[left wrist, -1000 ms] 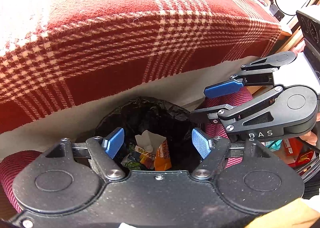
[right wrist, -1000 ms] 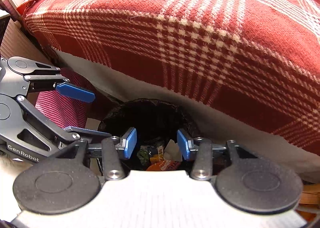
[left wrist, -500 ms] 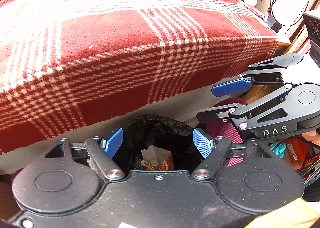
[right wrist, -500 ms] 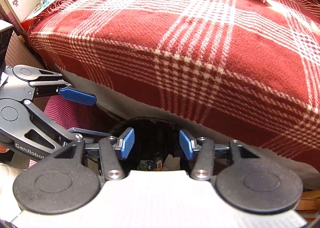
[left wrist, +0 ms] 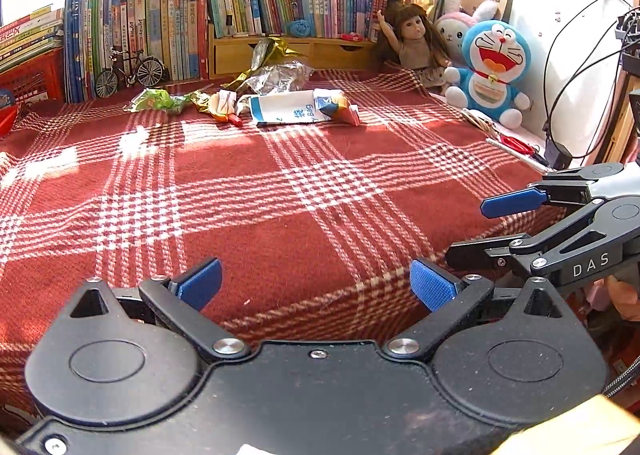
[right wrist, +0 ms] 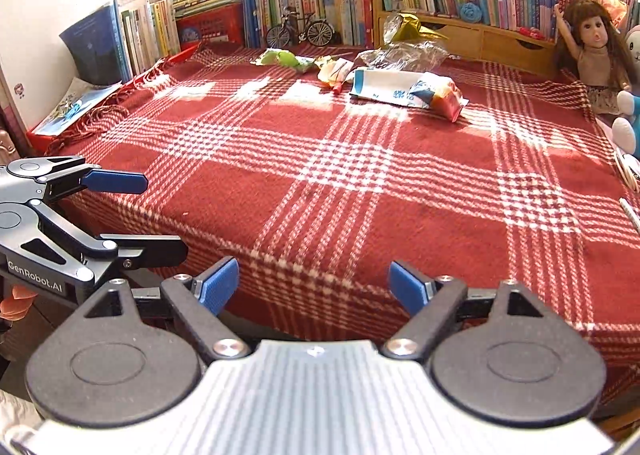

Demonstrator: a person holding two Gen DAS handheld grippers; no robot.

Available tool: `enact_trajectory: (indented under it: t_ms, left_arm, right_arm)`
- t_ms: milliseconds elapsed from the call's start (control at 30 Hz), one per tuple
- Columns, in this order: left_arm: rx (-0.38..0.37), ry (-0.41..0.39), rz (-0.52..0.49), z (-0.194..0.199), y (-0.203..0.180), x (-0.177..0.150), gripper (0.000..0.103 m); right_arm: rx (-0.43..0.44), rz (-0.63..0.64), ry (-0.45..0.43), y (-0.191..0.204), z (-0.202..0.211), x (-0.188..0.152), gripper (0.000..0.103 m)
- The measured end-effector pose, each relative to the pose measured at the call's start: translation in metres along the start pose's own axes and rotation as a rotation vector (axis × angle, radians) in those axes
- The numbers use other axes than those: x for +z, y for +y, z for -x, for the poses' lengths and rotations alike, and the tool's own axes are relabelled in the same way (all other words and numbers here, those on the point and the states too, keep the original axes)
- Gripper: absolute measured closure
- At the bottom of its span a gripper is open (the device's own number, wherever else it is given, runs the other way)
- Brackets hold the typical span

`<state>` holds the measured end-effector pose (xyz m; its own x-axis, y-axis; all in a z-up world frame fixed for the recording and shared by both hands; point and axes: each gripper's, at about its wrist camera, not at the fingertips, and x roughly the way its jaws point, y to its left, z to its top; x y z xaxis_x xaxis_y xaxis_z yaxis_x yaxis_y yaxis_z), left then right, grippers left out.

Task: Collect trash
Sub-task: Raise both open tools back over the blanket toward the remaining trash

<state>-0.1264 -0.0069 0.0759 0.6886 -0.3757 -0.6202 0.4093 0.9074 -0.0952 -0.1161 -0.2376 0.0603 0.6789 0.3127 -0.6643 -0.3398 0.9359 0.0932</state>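
Presently listed, largest first: red plaid blanket [left wrist: 280, 191], near part bare. White bag [left wrist: 294, 111], clear wrapper [left wrist: 280, 77], green wrapper [left wrist: 156, 100], all uncollected at the far edge by the books [left wrist: 160, 23]. Left gripper [left wrist: 316, 287], right gripper [right wrist: 314, 287]: jaws opening, nothing between. No bin visible.

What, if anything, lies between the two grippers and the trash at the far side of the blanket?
Nothing visible does. Only bare red plaid blanket lies between the left gripper, the right gripper and the trash. Both grippers' jaws are opening with nothing between them.
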Motion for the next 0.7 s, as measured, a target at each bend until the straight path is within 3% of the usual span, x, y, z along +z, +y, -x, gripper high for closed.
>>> enact_trajectory:
  t_ms: [333, 433, 533, 633, 700]
  left_arm:
    - [0.1, -0.11, 0.074, -0.04, 0.03, 0.062, 0.003]
    - [0.125, -0.131, 0.085, -0.055, 0.039, 0.083, 0.007]
    - [0.125, -0.137, 0.138, -0.075, 0.053, 0.104, 0.016]
    - [0.116, -0.118, 0.211, -0.102, 0.071, 0.127, 0.036]
    - [0.119, -0.096, 0.262, -0.122, 0.084, 0.141, 0.056]
  right_arm:
    - [-0.105, -0.059, -0.113, -0.033, -0.014, 0.036, 0.01]
    - [-0.128, -0.094, -0.135, -0.048, -0.021, 0.05, 0.01]
    - [-0.149, -0.123, -0.147, -0.064, -0.03, 0.066, 0.01]
    - [-0.184, -0.142, -0.135, -0.077, -0.042, 0.083, 0.01]
    - [-0.187, -0.153, -0.131, -0.086, -0.051, 0.093, 0.01]
